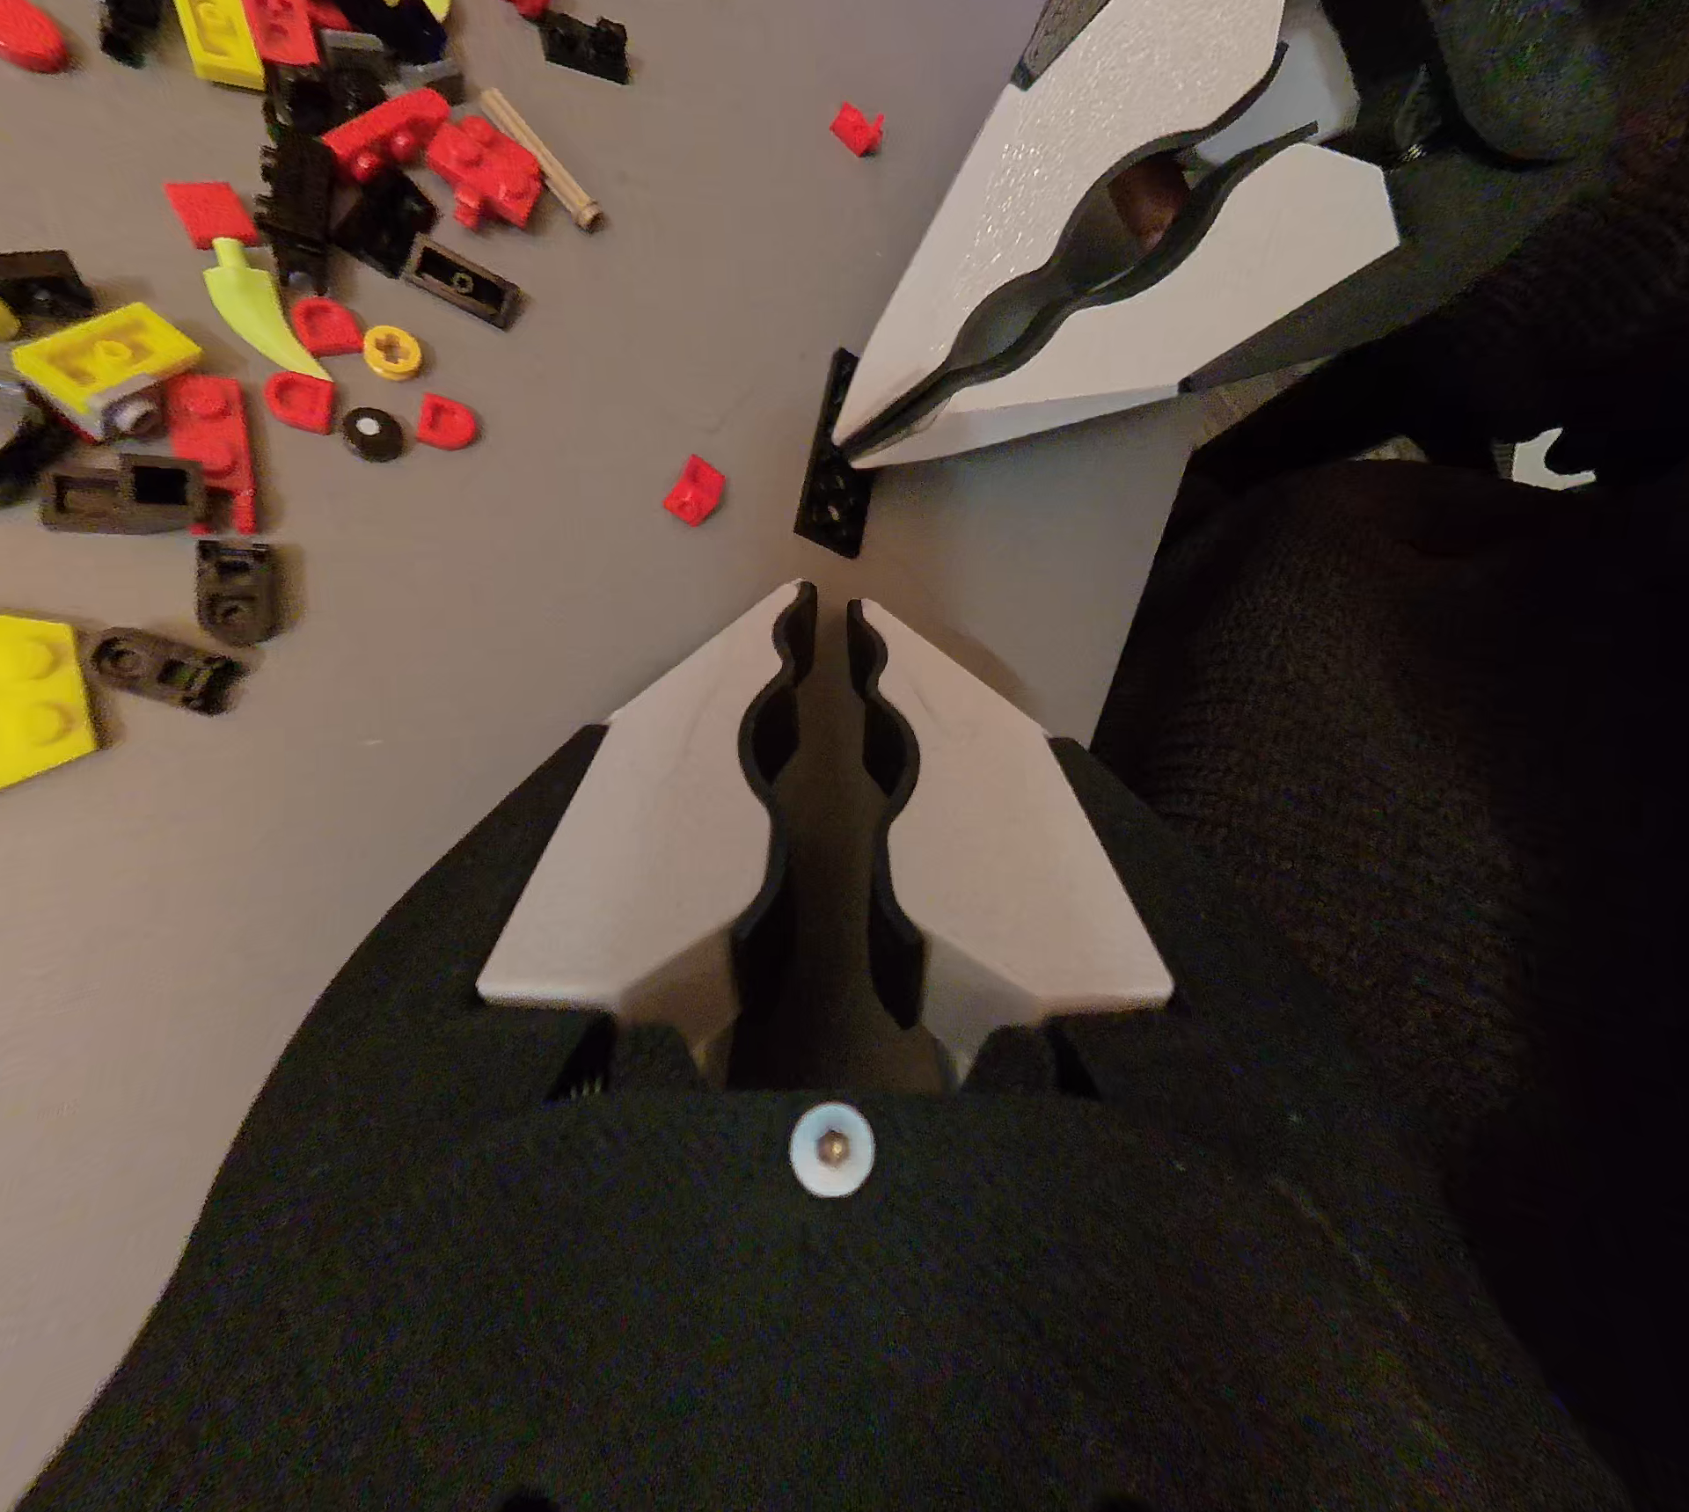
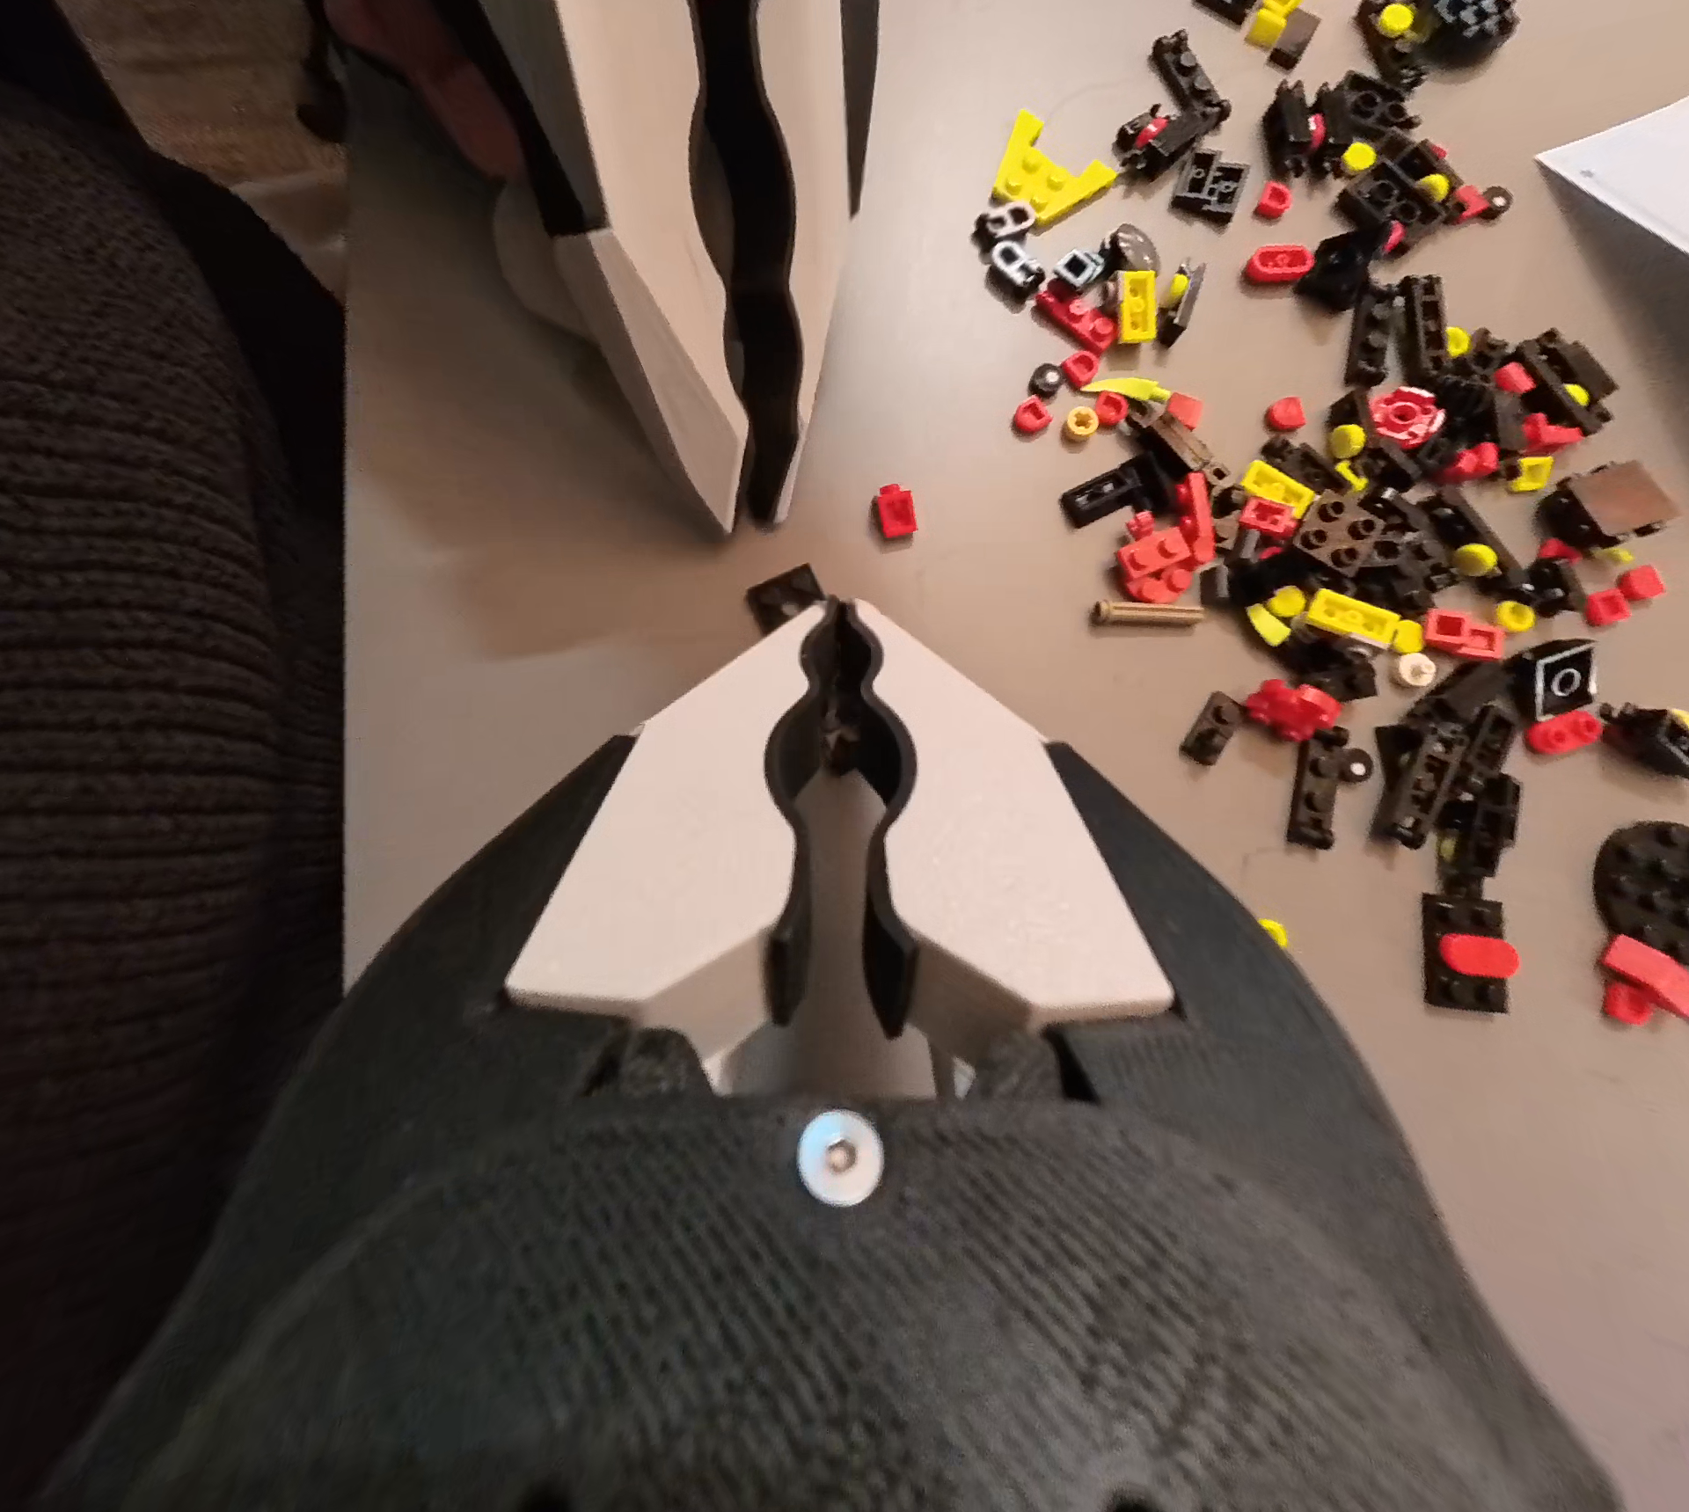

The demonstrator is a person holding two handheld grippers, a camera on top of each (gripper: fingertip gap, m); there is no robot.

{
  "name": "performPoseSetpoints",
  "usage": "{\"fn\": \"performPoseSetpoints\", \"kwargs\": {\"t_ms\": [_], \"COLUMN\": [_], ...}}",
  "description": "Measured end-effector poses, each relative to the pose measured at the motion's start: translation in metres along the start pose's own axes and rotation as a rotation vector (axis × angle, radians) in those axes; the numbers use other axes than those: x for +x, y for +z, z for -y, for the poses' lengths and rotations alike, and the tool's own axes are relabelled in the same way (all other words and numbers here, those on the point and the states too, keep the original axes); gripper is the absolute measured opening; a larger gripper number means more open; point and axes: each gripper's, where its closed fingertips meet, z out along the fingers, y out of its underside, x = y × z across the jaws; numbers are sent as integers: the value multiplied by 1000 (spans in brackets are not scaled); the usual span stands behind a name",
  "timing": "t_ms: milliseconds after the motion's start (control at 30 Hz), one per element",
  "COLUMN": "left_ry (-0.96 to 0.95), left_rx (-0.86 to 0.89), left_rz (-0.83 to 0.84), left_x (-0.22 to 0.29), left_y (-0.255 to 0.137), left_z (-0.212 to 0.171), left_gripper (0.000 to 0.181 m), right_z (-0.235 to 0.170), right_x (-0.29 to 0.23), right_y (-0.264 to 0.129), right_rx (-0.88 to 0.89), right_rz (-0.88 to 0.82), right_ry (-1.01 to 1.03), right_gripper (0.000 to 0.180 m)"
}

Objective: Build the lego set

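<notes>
A small black plate (image 1: 832,495) is pinched at its top edge by my right gripper (image 1: 845,446), which comes in from the upper right and is shut on it just above the grey table (image 1: 640,280). In the right wrist view only the plate's corner (image 2: 781,586) shows past my right gripper's closed tips (image 2: 841,611). My left gripper (image 1: 830,600) sits just below the plate, its jaws a narrow gap apart with nothing between them. It also shows in the right wrist view (image 2: 751,522), pointing down at the plate.
A pile of loose red, yellow and black pieces (image 1: 302,143) (image 2: 1371,463) covers the table to one side. A small red piece (image 1: 695,490) (image 2: 894,509) lies near the plate. A white sheet (image 2: 1627,180) lies at the far right. Dark knitted cloth (image 1: 1371,737) borders the table edge.
</notes>
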Motion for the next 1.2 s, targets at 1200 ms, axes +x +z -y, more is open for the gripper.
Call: {"fn": "performPoseSetpoints", "kwargs": {"t_ms": [1200], "left_ry": [322], "left_rx": [88], "left_rz": [342], "left_x": [-31], "left_y": [-5], "left_z": [28], "left_gripper": [20], "right_z": [10], "right_x": [3], "right_y": [-6], "right_rx": [116], "right_rz": [7], "right_ry": [107], "right_gripper": [13]}}
